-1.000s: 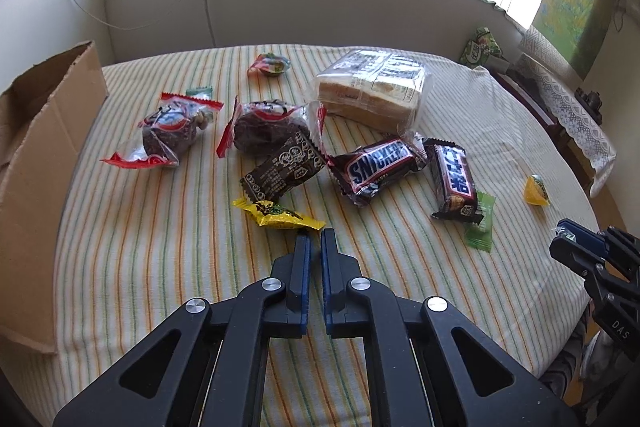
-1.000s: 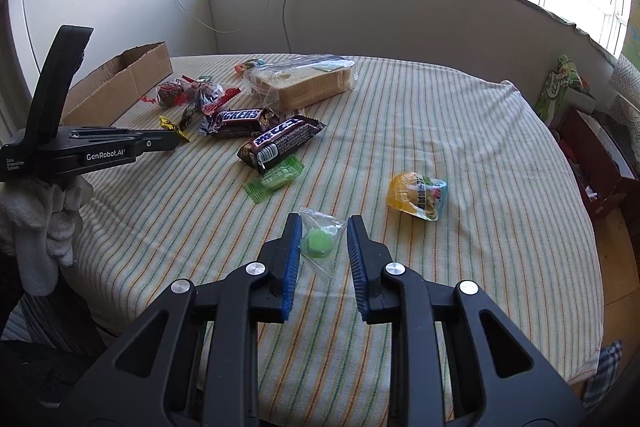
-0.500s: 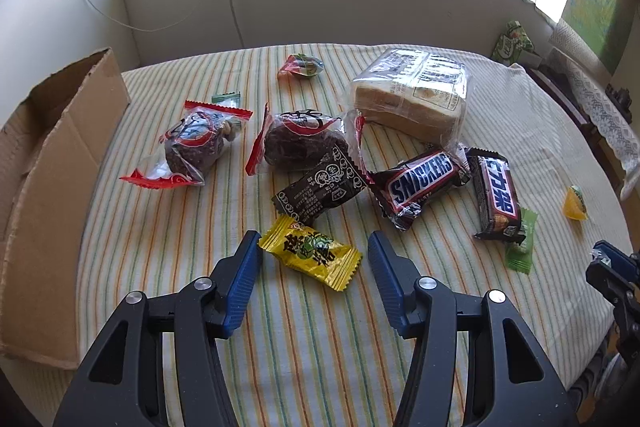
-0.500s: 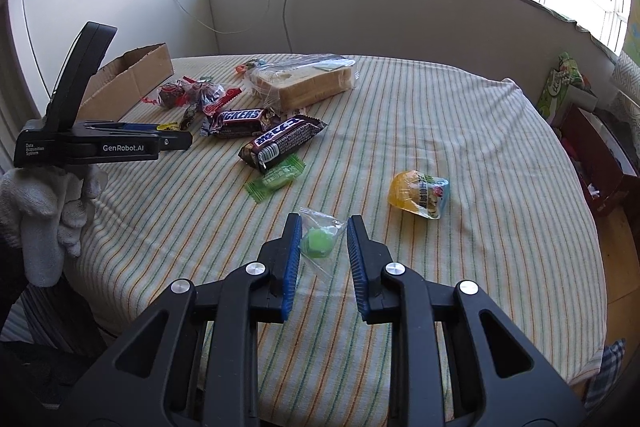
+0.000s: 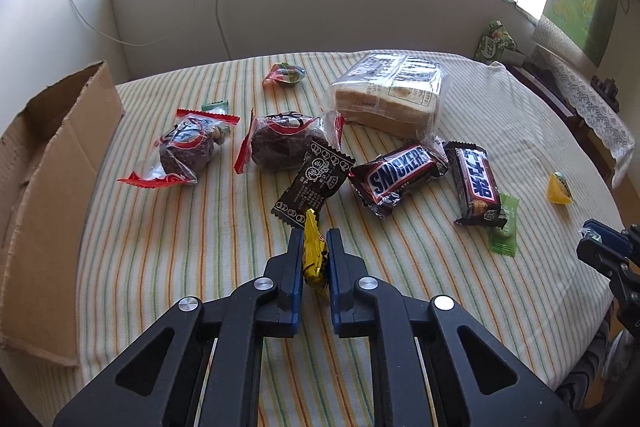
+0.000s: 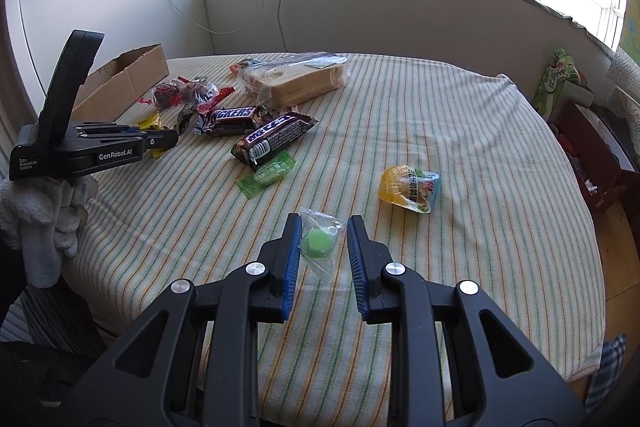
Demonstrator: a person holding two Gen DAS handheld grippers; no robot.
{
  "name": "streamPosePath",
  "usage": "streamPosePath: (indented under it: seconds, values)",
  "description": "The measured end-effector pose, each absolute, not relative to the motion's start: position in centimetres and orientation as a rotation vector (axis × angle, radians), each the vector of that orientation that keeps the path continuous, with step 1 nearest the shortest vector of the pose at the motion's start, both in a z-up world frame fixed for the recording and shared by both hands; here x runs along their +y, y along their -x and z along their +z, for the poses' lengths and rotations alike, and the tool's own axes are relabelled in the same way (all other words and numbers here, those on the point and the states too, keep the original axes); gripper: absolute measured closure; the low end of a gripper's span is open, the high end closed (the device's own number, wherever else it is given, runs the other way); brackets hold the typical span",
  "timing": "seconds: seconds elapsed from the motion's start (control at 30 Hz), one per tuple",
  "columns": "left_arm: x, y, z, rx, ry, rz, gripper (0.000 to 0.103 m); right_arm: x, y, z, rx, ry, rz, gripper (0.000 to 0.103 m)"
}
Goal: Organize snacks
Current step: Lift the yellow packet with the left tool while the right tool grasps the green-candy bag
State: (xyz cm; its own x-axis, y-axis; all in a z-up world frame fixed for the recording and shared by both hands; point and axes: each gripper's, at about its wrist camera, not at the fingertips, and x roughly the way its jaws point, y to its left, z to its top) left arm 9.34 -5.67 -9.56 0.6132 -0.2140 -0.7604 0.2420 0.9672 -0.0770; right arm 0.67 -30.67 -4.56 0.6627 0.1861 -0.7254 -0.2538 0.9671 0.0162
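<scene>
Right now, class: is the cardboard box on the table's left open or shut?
Open. The cardboard box has its flap standing up and its top uncovered in both views. Whether anything lies inside cannot be told.

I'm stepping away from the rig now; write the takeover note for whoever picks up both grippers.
Left gripper: shut on the yellow candy, pinched edge-up.
Right gripper: open, straddling the green candy packet on the striped tablecloth; not gripped.
Cardboard box at the left edge; nothing visibly in it.
Left on the cloth: Snickers bars, bread, red-wrapped cakes, orange jelly.
Next, probably: box the yellow candy.
</scene>
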Motion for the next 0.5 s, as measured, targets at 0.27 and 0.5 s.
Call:
streamPosePath:
  seconds: [0.27,0.5]
  values:
    - [-4.1,-7.4,-6.7,0.804,0.026,-0.272,0.094,-28.8,-1.2,-3.1,0.775,0.108,0.291,0.079]
    - [-1.4,-6.7,-4.5,0.740,0.050,-0.235,0.094,-25.2,-2.2,-1.5,0.732,0.150,0.359,0.079]
